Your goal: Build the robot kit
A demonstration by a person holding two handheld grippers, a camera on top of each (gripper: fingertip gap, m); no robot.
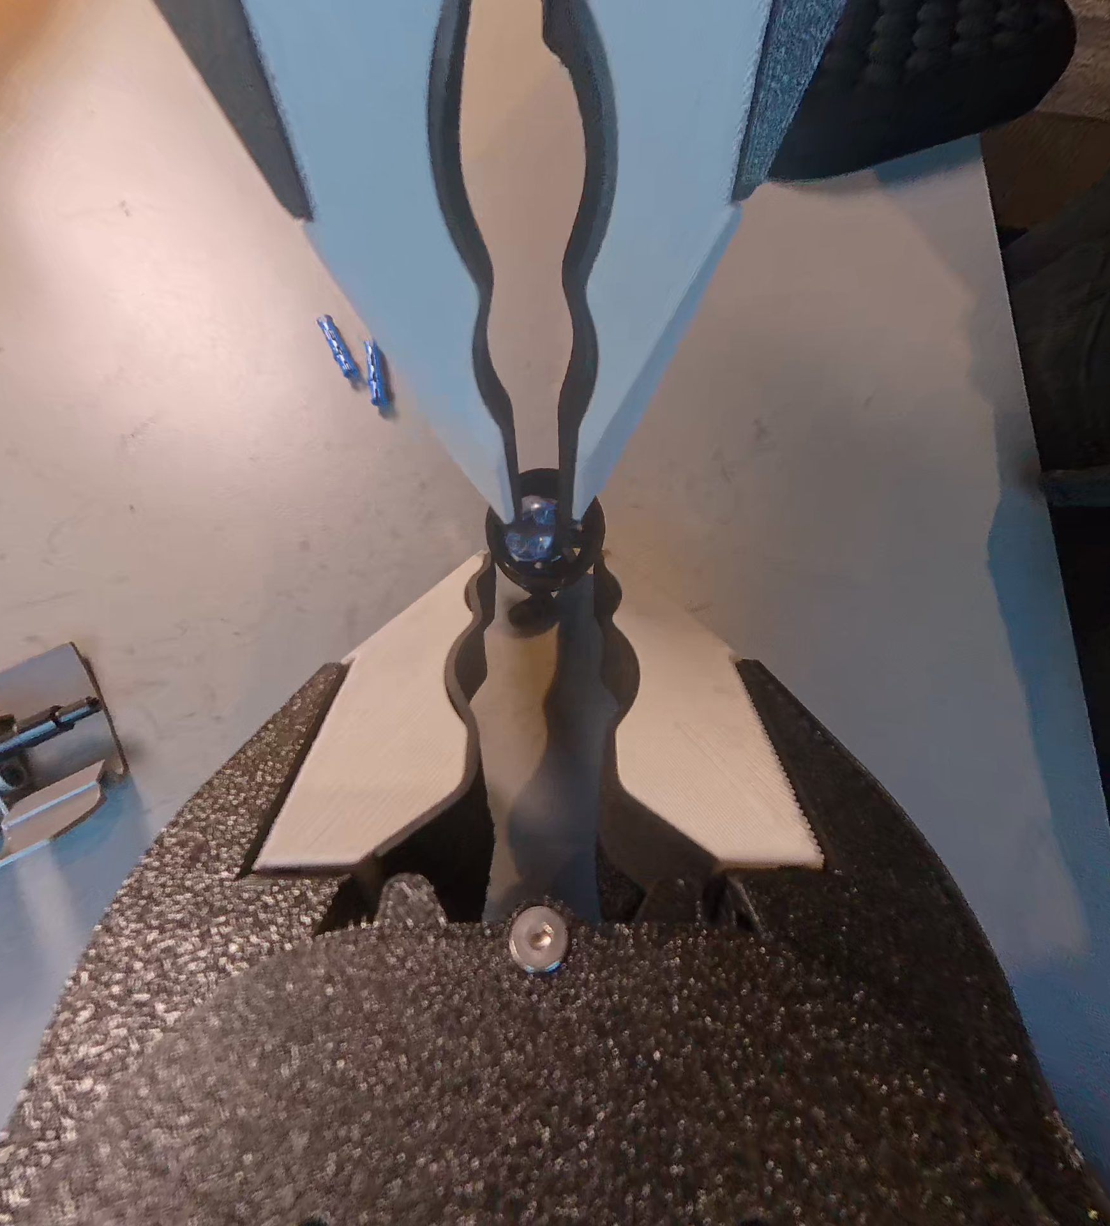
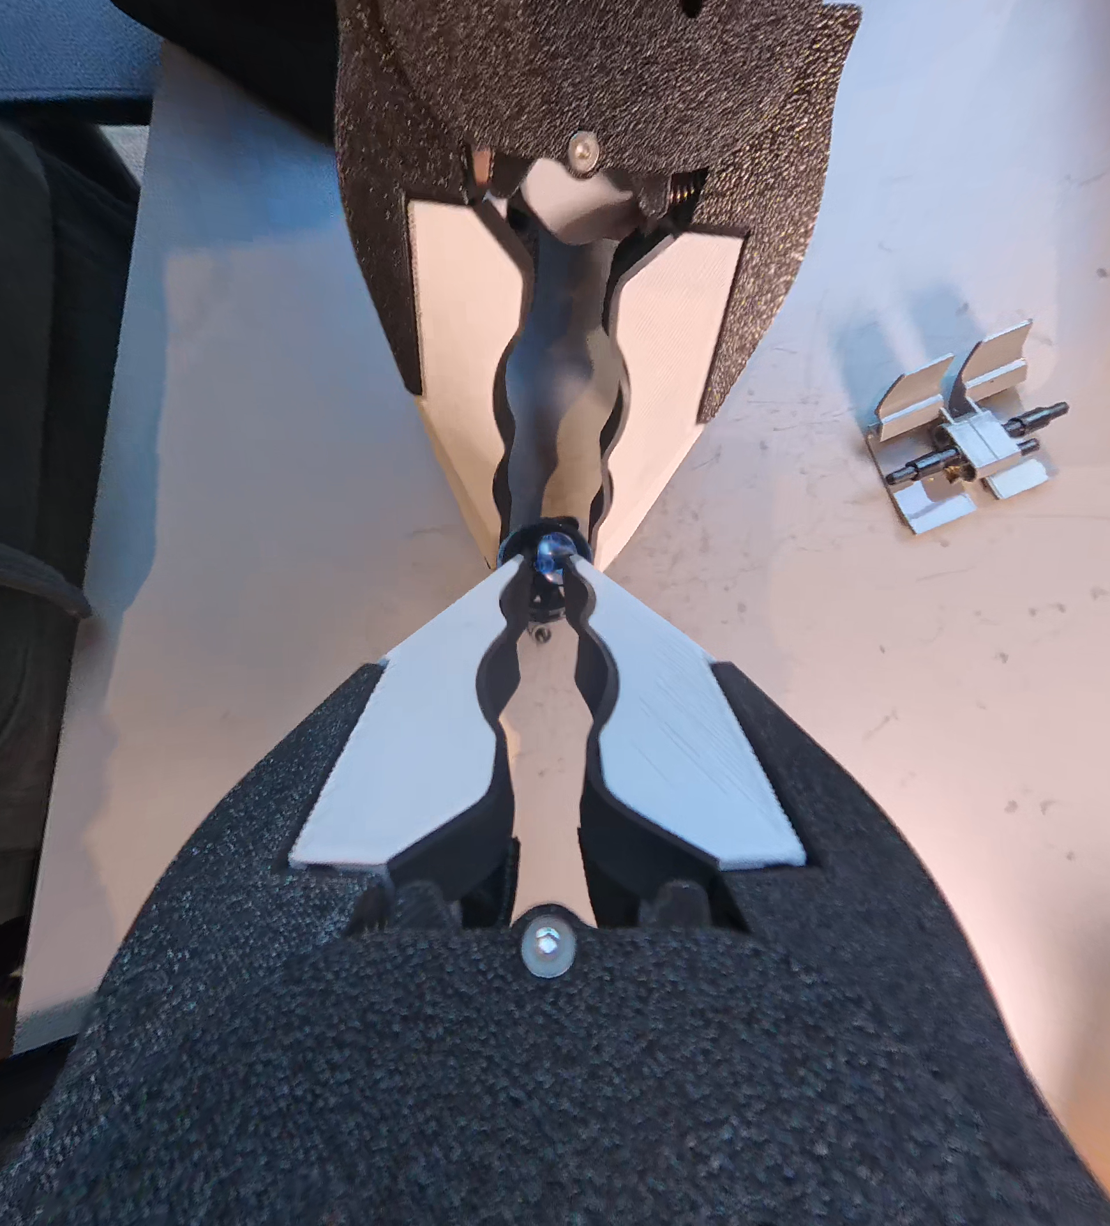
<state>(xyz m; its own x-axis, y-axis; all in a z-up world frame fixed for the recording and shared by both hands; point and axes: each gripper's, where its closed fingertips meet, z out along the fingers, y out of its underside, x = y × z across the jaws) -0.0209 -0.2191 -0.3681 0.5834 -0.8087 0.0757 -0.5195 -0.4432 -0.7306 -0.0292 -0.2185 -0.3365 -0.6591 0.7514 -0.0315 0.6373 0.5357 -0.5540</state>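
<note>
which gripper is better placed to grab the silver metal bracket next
Left, likely. The silver metal bracket lies close beside the left gripper; the right gripper sits farther across. Both are clamped on the small black-and-blue part, so it must let go first.

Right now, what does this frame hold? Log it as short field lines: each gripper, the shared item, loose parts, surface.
left gripper: closed on the small black ring part, tips meeting the other gripper's
right gripper: closed on the same part from the opposite side
small black ring part: black ring with a shiny blue centre
blue pins: two, lying loose, untouched
metal bracket: silver, black fittings, untouched
table: pale, scuffed
</note>
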